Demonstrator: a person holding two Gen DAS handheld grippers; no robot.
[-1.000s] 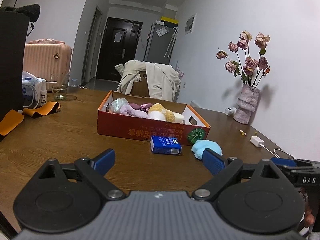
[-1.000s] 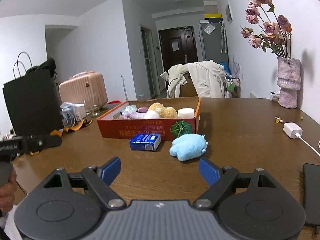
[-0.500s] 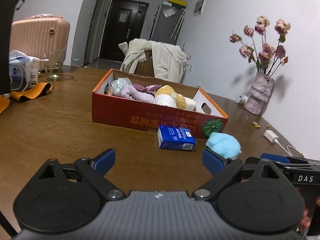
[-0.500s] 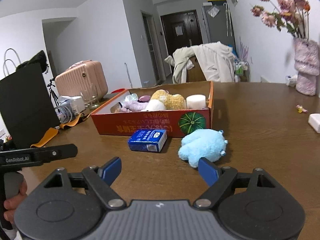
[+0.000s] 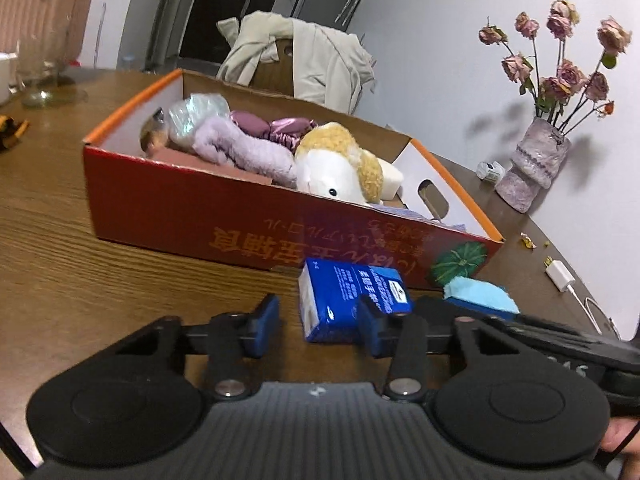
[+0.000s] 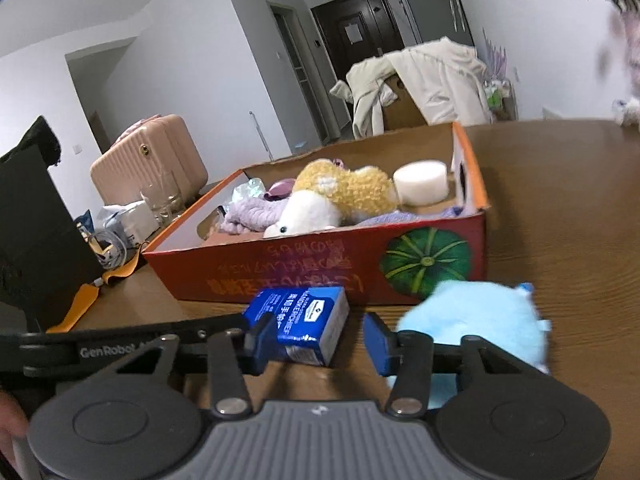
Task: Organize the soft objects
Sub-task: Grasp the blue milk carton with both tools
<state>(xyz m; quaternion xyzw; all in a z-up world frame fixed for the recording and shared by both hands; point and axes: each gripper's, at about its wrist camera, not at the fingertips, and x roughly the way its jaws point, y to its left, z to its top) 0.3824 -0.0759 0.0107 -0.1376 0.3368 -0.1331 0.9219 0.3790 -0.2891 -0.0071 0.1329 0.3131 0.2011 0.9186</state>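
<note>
Orange-red cardboard box [image 5: 192,204] on table: soft toys stowed. Before it, awaiting boxing: blue tissue pack [image 6: 304,320], pale-blue plush [image 6: 476,324]. Left gripper [image 5: 316,320], right gripper [image 6: 316,340]: fingers just narrowed, part-open, gripping nothing.

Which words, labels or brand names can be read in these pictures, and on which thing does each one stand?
"GenRobot": on the left gripper, seen from the right wrist camera; the letters after it are hidden.
Blue tissue pack: white label print, too small to read.
Red cardboard box: orange characters printed upside down, not readable.
Right gripper: faint letters, blurred.
</note>
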